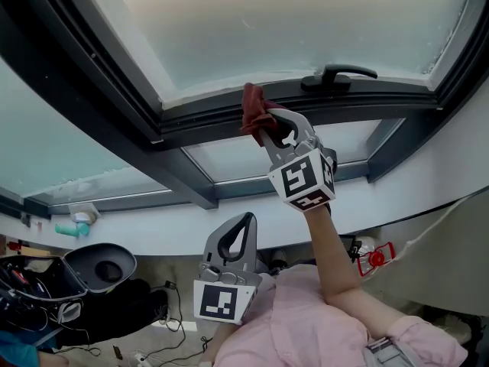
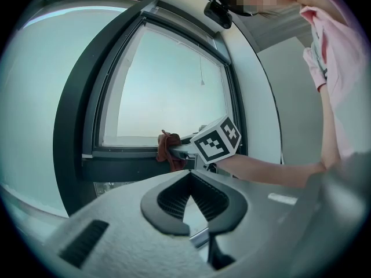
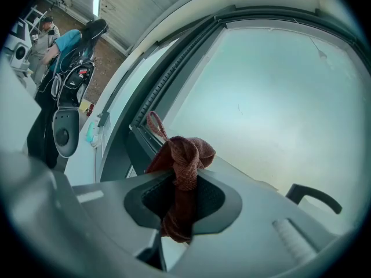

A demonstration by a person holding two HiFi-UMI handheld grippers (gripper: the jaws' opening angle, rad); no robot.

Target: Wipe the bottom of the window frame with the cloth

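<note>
My right gripper (image 1: 265, 122) is raised to the dark window frame (image 1: 206, 117) and is shut on a reddish-brown cloth (image 1: 254, 107). The bunched cloth presses on the frame's bottom rail, left of the black window handle (image 1: 340, 75). In the right gripper view the cloth (image 3: 184, 155) sits knotted between the jaws and hangs below them, with the frame (image 3: 142, 123) just beyond. My left gripper (image 1: 246, 219) is held low near my body, shut with nothing in it. The left gripper view shows its jaws closed (image 2: 197, 227), with the cloth (image 2: 168, 149) and the right gripper (image 2: 175, 150) ahead of them.
A white sill (image 1: 153, 239) runs below the glass and carries a turquoise object (image 1: 72, 228). A dark round seat (image 1: 103, 266), cables and a red item (image 1: 374, 258) lie lower down. A person (image 3: 64, 42) stands far off to the left.
</note>
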